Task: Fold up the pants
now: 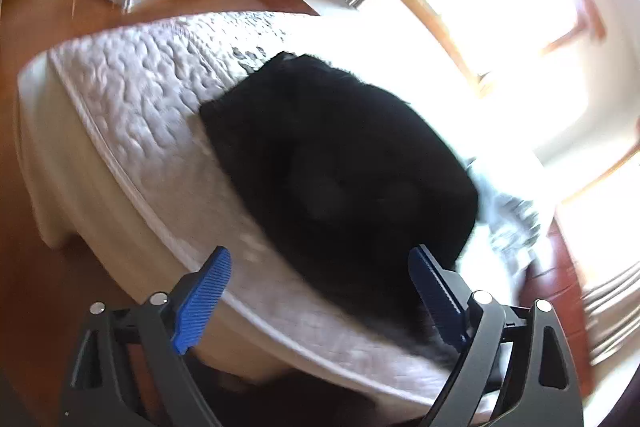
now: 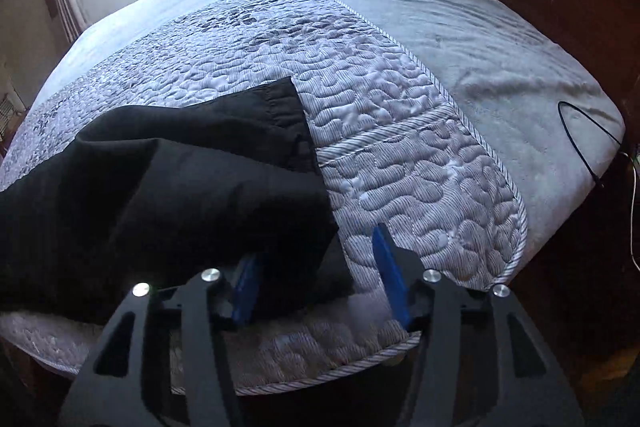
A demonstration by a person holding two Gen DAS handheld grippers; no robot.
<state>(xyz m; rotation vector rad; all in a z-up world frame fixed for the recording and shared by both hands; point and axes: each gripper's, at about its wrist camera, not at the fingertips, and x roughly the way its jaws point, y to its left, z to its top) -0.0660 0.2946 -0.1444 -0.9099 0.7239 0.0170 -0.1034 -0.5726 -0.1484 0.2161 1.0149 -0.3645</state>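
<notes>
Both grippers, left gripper (image 1: 320, 291) and right gripper (image 2: 316, 267), stand with fingers wide, holding nothing; black pants (image 2: 168, 195) at nine o'clock may unfold if snagged withdrawing.

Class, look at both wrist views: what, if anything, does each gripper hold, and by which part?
Nothing is held. The left gripper and right gripper both have open jaws; the black pants lie on the quilt, their near edge between the right jaws, ungripped.
</notes>
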